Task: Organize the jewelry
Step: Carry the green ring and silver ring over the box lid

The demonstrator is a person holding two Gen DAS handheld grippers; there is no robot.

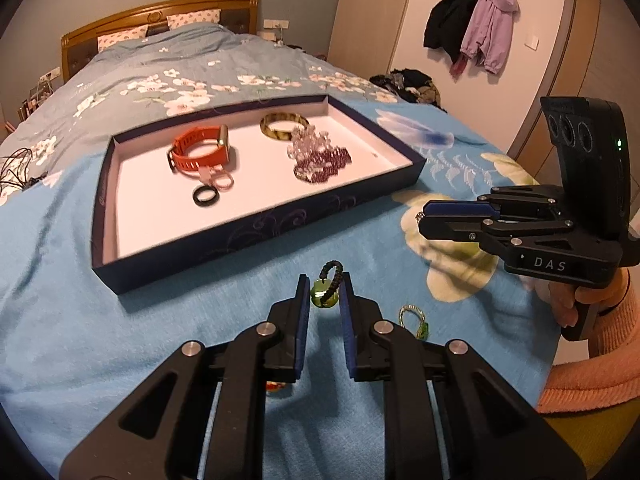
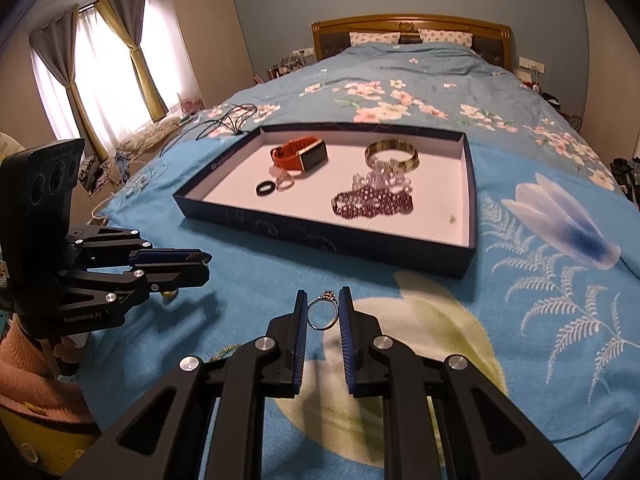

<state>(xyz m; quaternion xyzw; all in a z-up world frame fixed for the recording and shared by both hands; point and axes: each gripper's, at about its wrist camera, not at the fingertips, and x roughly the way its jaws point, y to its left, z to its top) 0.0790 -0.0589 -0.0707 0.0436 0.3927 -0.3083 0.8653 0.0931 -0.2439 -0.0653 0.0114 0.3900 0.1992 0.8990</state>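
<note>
While your left hand-held gripper (image 1: 325, 294) pinches the black cord bracelet with its green bead (image 1: 328, 290) and your right hand-held gripper (image 2: 323, 309) clamps narrowly on the silver ring (image 2: 322, 312), both just above the bed (image 2: 520, 320), carry each over the near wall of the tray (image 2: 320, 236) without loosening. Lower them onto bare white floor, clear of the orange watch (image 2: 300, 155) and purple beads (image 2: 374, 202), then open slowly so the ring cannot roll.
</note>
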